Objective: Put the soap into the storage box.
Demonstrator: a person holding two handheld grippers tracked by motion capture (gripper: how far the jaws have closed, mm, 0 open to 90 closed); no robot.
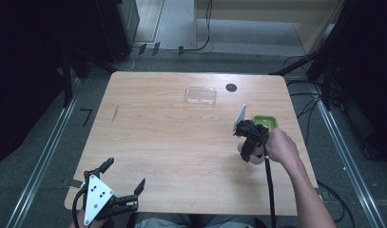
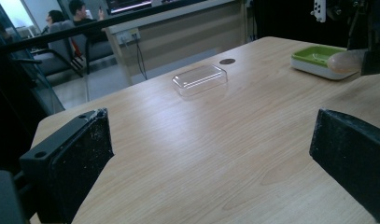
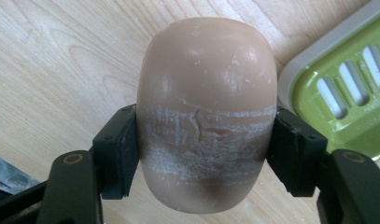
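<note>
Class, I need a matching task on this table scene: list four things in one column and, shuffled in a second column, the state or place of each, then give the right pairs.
Things
1. tan oval bar of soap
2. green slotted soap dish with a white rim
3. clear plastic lid
4. left gripper

States or places
A. lying alone near the far edge of the wooden table
B. clamped between the jaws of the right gripper
C. open, holding nothing, at the near left corner
D. holding nothing, right beside the held soap

Pairs: 1-B, 2-D, 3-A, 4-C
</note>
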